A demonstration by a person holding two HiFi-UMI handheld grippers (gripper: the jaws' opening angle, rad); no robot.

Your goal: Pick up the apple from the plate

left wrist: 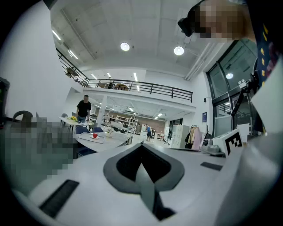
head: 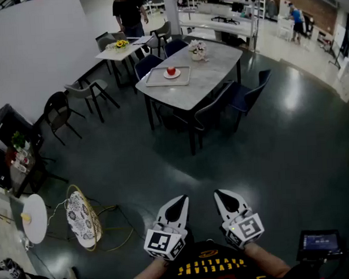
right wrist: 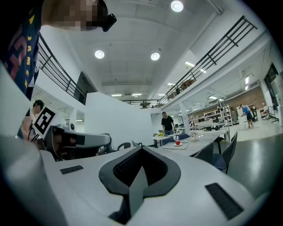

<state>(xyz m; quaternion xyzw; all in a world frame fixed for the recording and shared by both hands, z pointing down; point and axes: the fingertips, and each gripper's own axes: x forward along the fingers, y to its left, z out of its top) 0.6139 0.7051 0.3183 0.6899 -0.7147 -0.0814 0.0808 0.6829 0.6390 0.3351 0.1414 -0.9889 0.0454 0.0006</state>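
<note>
A red apple (head: 171, 71) sits on a small white plate (head: 172, 75) on a grey tray (head: 158, 79), on the long grey table (head: 211, 69) far across the room. The apple is also small and distant in the left gripper view (left wrist: 94, 135) and the right gripper view (right wrist: 177, 142). My left gripper (head: 177, 205) and right gripper (head: 225, 199) are held close to my body at the bottom of the head view, side by side and pointing level toward the table. Both are shut with nothing between their jaws (left wrist: 142, 145) (right wrist: 140, 149).
Dark chairs (head: 248, 96) surround the long table, which also bears a flower vase (head: 197, 51). A person in black (head: 129, 12) stands by a smaller table with yellow flowers (head: 120, 44). Near left are a small round white table (head: 33, 218) and a wire chair (head: 82, 218). A screen device (head: 319, 243) is at lower right.
</note>
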